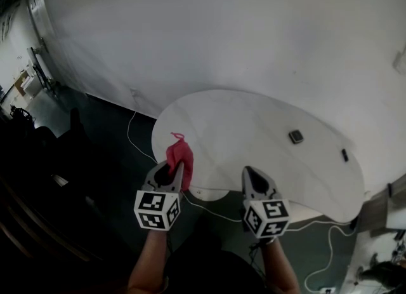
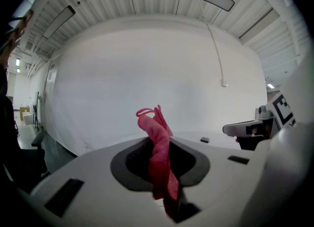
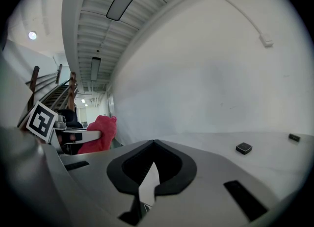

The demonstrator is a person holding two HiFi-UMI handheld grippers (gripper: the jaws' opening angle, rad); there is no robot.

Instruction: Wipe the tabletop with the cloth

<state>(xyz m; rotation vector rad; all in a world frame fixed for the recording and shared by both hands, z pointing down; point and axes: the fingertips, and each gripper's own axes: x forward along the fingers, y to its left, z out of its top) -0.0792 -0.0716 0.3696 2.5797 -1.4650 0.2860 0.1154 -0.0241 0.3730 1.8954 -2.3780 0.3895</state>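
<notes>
A pink-red cloth [image 1: 180, 156] hangs bunched over the near left edge of the white rounded tabletop [image 1: 254, 127]. My left gripper [image 1: 170, 168] is shut on it; in the left gripper view the cloth [image 2: 159, 157] sticks up between the closed jaws, its looped end on top. My right gripper [image 1: 250, 173] is over the table's front edge, a little to the right, with its jaws together and nothing in them. The right gripper view shows the cloth [image 3: 100, 133] off to the left and bare tabletop ahead of the right gripper [image 3: 153, 145].
A small dark square object [image 1: 295, 136] lies on the right half of the table, and a smaller black piece [image 1: 344, 155] lies near the right edge. White cables [image 1: 136, 137] run over the dark floor beside and under the table. A white wall stands behind.
</notes>
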